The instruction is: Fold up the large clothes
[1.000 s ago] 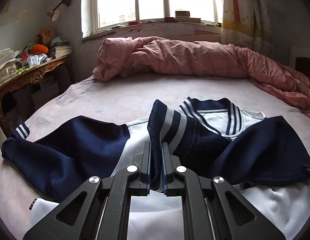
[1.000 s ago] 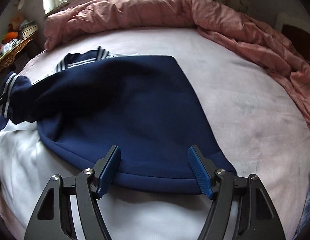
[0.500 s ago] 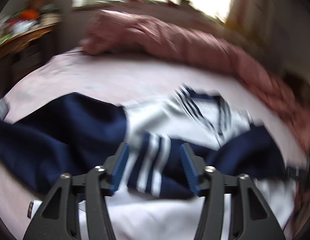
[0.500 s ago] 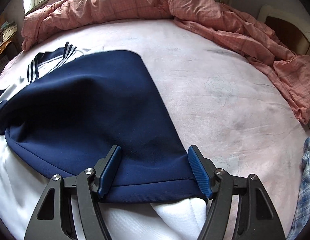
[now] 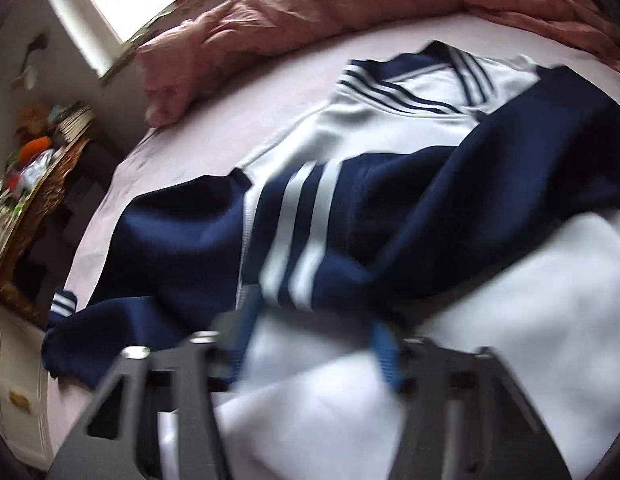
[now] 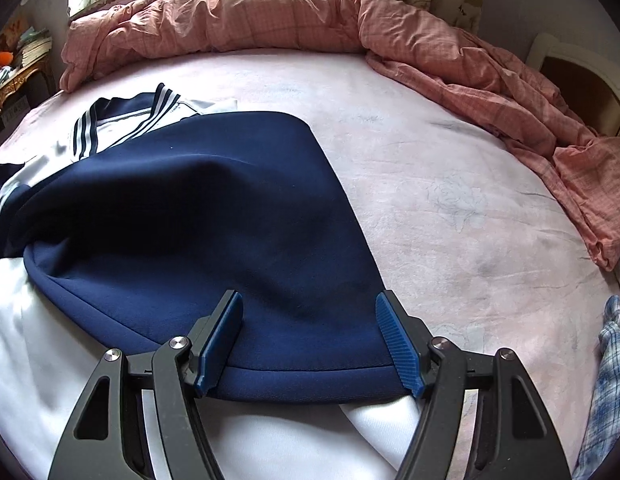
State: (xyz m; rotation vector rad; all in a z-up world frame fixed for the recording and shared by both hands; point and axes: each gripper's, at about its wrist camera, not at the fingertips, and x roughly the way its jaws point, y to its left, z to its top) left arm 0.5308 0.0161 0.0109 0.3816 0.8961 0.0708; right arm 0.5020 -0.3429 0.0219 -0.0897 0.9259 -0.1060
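The navy-and-white striped-cuff fabric jacket (image 5: 390, 184) is spread on the pink bed (image 6: 430, 160). Its unfolded navy sleeve (image 5: 169, 248) is found left of the left gripper (image 5: 310, 344), whose jaws are closing with white cloth between them. The right gripper (image 6: 310, 340) is held wide above the folded sleeve.

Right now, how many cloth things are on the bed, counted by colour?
Navy and white: 1, the jacket
Pink: 1, the quilt
Blue checked: 1, a cloth at the right edge, only partly seen
Total: 3
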